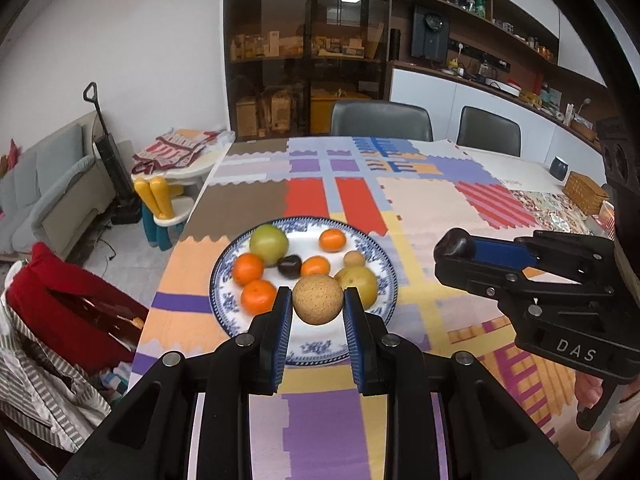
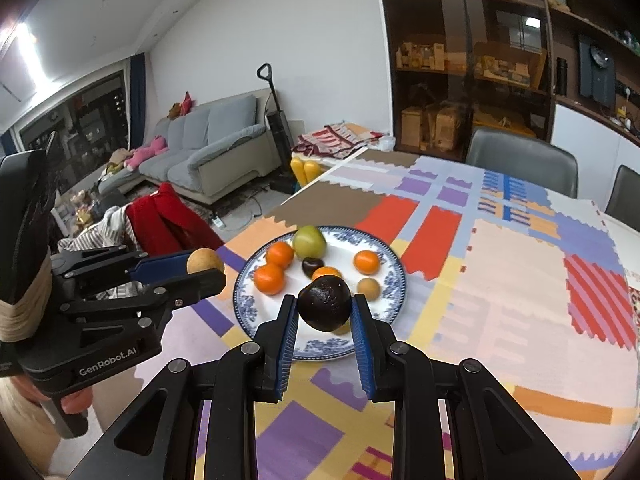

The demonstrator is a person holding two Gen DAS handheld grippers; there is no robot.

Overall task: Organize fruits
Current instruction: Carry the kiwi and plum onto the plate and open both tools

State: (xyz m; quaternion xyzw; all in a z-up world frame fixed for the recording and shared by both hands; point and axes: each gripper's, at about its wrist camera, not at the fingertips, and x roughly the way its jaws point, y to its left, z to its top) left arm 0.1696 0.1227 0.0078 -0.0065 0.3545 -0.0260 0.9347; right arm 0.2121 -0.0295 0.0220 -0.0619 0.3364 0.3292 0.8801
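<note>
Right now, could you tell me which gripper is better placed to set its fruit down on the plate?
Probably the left. The left gripper holds its tan round fruit directly above the blue-patterned plate, while the right gripper, holding a dark fruit, sits off the plate's side in the left wrist view.

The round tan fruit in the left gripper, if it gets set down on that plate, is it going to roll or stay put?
The round tan fruit, clamped in the left gripper, looks nearly spherical, so it will probably roll once released. The blue-patterned plate seems shallow and glossy, which likely offers little grip, though its raised rim may stop it. Its skin looks matte and speckled, so it probably won't slip from the pads.
</note>
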